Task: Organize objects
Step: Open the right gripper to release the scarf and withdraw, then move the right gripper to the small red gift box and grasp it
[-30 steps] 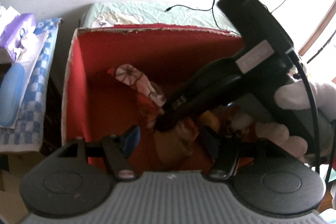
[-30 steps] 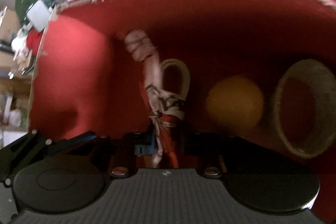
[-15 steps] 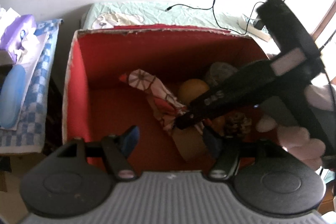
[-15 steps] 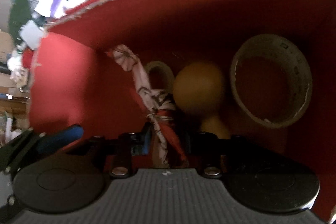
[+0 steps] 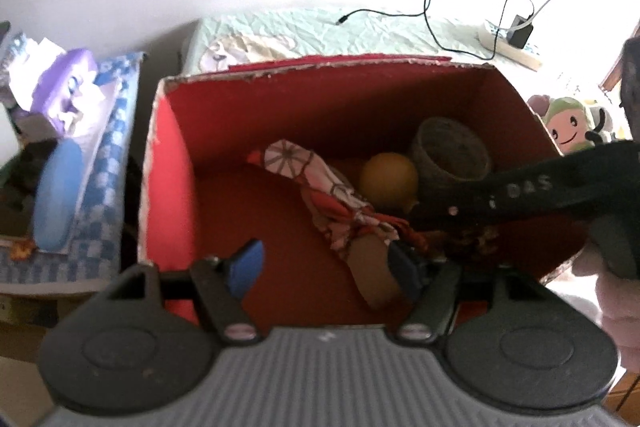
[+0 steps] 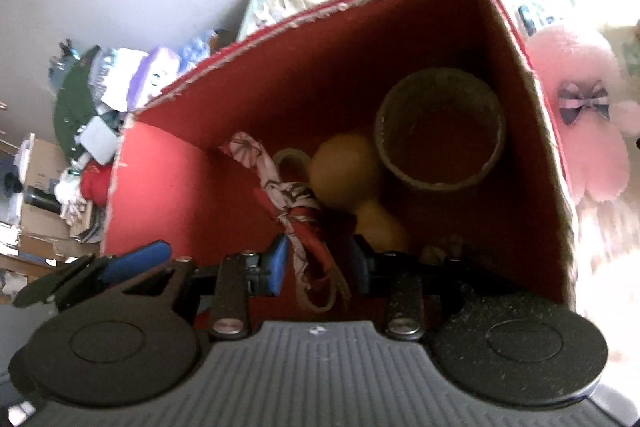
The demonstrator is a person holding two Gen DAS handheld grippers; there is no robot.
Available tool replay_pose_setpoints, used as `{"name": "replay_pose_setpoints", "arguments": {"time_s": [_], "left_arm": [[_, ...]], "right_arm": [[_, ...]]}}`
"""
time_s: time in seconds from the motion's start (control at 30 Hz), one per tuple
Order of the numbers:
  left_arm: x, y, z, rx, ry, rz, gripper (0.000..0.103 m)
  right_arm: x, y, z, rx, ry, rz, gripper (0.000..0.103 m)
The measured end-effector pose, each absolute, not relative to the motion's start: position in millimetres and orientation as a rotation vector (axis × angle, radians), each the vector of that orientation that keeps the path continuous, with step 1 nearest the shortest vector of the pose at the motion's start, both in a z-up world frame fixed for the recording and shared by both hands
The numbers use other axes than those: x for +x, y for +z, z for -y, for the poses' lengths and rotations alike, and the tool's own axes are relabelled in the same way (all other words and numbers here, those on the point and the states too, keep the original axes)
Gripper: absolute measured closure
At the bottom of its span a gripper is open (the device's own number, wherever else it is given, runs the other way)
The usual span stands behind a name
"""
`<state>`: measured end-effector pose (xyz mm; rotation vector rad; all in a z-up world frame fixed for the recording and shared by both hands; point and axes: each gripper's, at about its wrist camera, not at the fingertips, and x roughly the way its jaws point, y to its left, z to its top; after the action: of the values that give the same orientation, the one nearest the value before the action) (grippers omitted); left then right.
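A red cardboard box [image 5: 168, 179] [image 6: 152, 195] holds a folded patterned fan [image 5: 320, 195] [image 6: 280, 187], a yellow ball [image 5: 388, 177] [image 6: 344, 167], a tape roll [image 5: 452, 151] [image 6: 440, 135] and a smaller tape ring [image 6: 292, 161]. My right gripper [image 6: 320, 267] is open above the box's near edge, its fingers either side of the fan's tied end without gripping it. It also shows as a black arm in the left wrist view [image 5: 520, 187]. My left gripper [image 5: 324, 263] is open and empty over the box's near side.
A quilted green bedspread [image 5: 320, 27] lies behind the box, with a black cable [image 5: 424, 7] and power strip [image 5: 508, 43]. A pink plush [image 6: 576, 115] and a green plush [image 5: 568, 123] sit to the right. Cluttered blue checked cloth and packages [image 5: 80, 147] stand at left.
My right gripper has let go of the fan and pulled up and back to the right, out of the box. The fan now lies in the box. The left gripper has not moved.
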<state>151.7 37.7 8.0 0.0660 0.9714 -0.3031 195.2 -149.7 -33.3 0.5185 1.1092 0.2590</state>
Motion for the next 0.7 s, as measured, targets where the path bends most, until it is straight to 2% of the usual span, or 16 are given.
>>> {"name": "replay_pose_setpoints", "arguments": {"time_s": [0.7], "left_arm": [[78.2,56.4,-52.2,0.112,-0.163,-0.808,0.033]], "right_arm": [[122.9,8.1,155.9,0.518,0.311,-0.889,0.065]]}}
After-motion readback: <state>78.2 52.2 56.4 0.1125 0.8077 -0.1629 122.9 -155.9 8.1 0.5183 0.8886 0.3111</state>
